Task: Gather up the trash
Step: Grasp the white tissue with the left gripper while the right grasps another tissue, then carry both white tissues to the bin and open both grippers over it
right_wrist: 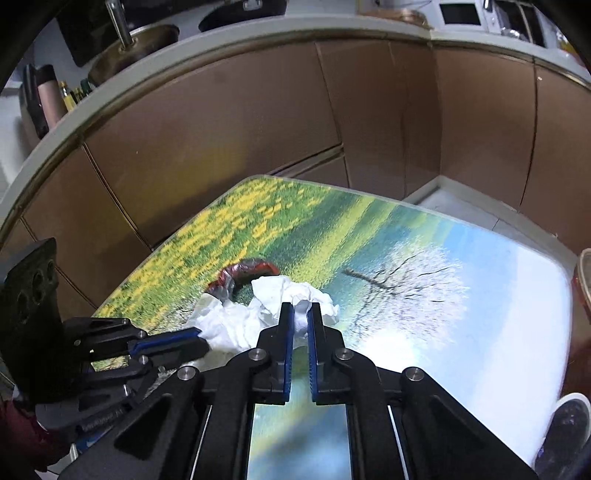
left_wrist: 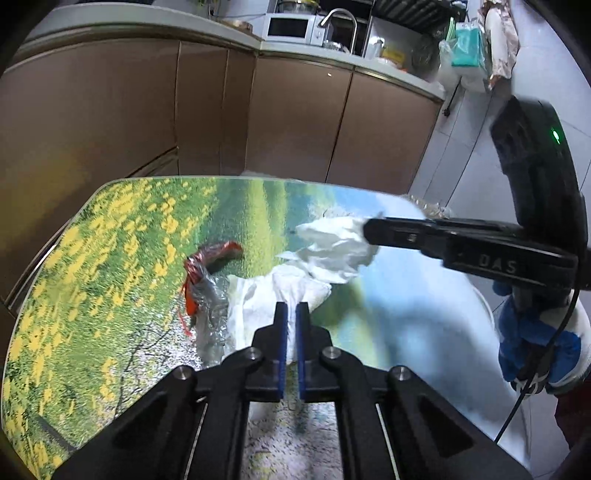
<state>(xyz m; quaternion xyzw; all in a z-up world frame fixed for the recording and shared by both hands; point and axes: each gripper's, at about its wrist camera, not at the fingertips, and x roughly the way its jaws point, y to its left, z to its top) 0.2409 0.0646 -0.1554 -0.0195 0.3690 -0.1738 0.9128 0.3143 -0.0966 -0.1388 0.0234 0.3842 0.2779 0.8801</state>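
- My right gripper (left_wrist: 369,230): jaws pinch a crumpled white tissue wad (left_wrist: 336,247) above the landscape-print desk (left_wrist: 110,258).
- My left gripper (left_wrist: 291,314): jaws clamp a second white tissue (left_wrist: 258,299).
- Red-and-clear plastic wrapper (left_wrist: 207,273) lies just beside.

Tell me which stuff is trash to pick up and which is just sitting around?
Trash:
white tissue pinched in right tongs
second tissue in left tongs
red wrapper
clear plastic

Just there:
microwave
tap
cupboards
table
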